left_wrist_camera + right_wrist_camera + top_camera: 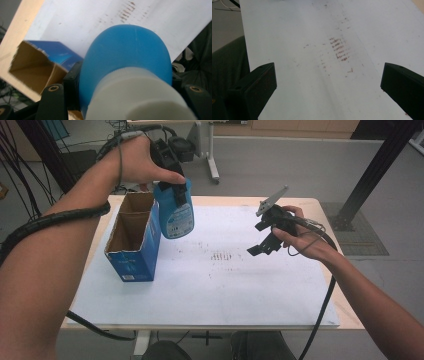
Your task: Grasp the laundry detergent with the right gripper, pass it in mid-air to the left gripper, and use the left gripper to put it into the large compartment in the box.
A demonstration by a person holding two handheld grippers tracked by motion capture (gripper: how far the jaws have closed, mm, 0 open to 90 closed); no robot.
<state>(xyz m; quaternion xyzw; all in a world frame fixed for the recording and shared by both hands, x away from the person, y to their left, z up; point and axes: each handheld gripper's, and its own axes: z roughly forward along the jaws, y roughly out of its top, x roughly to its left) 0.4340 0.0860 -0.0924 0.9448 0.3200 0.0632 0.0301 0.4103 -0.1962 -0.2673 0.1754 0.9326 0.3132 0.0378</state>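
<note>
Two bare forearms reach in from below, each hand holding black tongs. Left tongs [175, 187] are clamped around the neck of a blue plastic bottle with a white cap [176, 212], lifted above the tabletop [240, 285], just beside an open blue cardboard box [134, 237]. Right tongs [262, 242] hover over the stained white sheet [312, 50], jaws spread wide, holding nothing

The bench [327, 210] was pale wood, covered by a white sheet [225, 290] marked with brown smudges [222, 256]. An open blue cardboard box [135, 240] stood on the sheet's left part.
</note>
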